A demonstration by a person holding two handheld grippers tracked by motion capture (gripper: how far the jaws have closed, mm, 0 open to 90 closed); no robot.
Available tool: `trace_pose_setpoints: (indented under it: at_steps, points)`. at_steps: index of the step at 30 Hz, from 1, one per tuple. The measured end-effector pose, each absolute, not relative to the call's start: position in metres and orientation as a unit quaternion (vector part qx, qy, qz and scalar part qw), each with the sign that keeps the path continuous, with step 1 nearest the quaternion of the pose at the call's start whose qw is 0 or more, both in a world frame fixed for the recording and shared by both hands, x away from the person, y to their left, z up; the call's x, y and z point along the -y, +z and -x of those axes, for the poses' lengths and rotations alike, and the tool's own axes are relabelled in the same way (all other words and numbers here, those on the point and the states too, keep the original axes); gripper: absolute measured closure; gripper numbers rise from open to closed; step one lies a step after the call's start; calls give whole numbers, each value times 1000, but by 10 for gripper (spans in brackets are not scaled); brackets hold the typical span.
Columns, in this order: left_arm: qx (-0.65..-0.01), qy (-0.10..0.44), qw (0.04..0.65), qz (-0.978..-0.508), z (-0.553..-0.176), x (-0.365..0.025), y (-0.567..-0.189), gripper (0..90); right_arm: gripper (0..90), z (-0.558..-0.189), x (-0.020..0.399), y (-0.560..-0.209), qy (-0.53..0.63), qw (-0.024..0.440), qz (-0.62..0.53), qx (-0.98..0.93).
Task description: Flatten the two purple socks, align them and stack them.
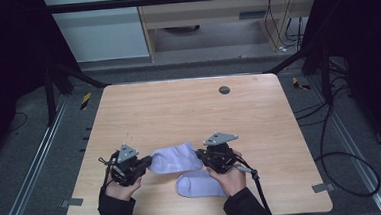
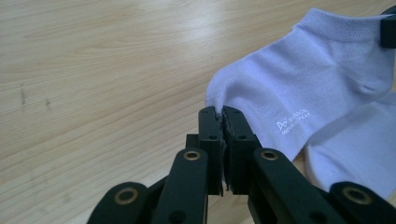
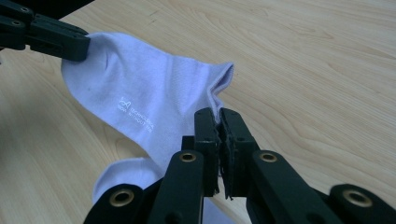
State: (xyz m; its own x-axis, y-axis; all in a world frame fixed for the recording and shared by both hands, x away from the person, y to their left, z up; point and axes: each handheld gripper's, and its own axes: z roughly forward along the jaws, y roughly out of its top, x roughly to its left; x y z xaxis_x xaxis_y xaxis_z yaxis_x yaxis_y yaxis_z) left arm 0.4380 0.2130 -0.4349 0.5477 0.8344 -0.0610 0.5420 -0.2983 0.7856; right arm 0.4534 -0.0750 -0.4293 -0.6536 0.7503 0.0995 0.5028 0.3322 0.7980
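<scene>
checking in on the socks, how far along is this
Done: both grippers have a hold on the upper sock, the left gripper at one end, the right gripper at the other. In hand: it hangs stretched between them. Left: the second sock lies unpaired on the table.

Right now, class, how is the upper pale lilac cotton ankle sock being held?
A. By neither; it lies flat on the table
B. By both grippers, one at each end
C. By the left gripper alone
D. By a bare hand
B: the left gripper and the right gripper are each shut on one end of the pale lilac sock, stretched between them.
</scene>
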Motion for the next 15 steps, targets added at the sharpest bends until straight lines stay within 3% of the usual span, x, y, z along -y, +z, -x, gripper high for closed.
trace_pose_setpoints:
  at_steps: [15]
  points:
    - [-400, 149, 398, -812, -423, -172, -436, 863, 865, -419, 125, -417, 422, 150, -390, -804]
